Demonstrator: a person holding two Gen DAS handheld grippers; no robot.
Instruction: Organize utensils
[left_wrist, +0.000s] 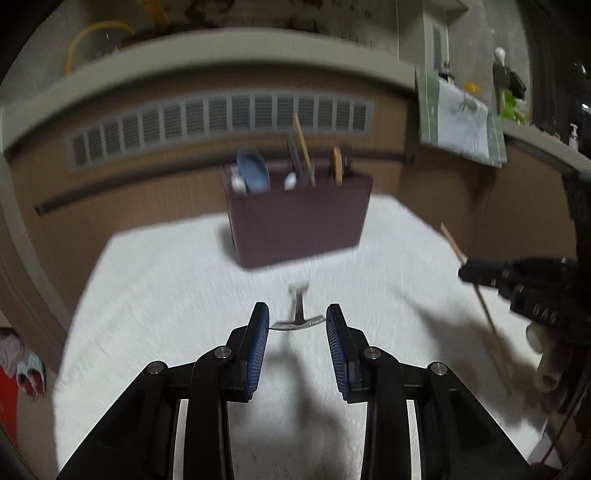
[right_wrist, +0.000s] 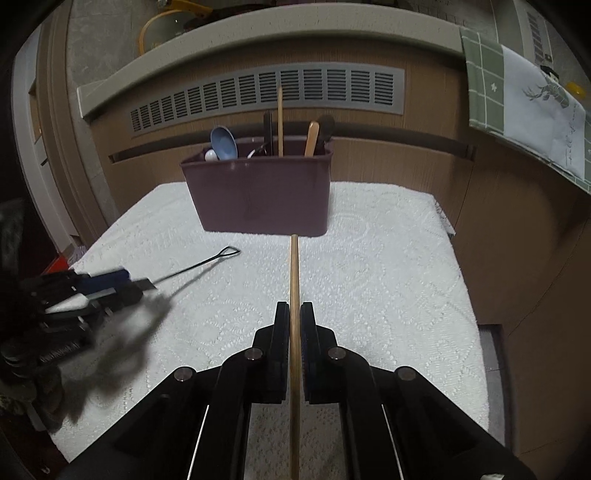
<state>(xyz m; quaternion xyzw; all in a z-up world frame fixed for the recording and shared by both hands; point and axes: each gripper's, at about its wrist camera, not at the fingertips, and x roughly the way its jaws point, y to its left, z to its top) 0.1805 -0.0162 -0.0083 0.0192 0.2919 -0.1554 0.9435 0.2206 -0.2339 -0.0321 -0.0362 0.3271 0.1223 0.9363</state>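
Note:
A maroon utensil bin (left_wrist: 299, 218) (right_wrist: 258, 192) stands at the back of the white cloth and holds a blue spoon (right_wrist: 223, 142), a white spoon, dark utensils, a wooden chopstick and a wooden spatula. My right gripper (right_wrist: 294, 310) is shut on a wooden chopstick (right_wrist: 294, 273) that points toward the bin; it also shows in the left wrist view (left_wrist: 480, 273). My left gripper (left_wrist: 297, 317) is open above a thin metal utensil (left_wrist: 298, 310) lying on the cloth; this utensil shows as a dark wire handle in the right wrist view (right_wrist: 199, 266).
The white textured cloth (right_wrist: 388, 258) covers a small table that drops off at its right and front edges. A wooden cabinet with a grey vent (right_wrist: 266, 96) stands behind the bin. A green and white towel (right_wrist: 524, 107) hangs at the right.

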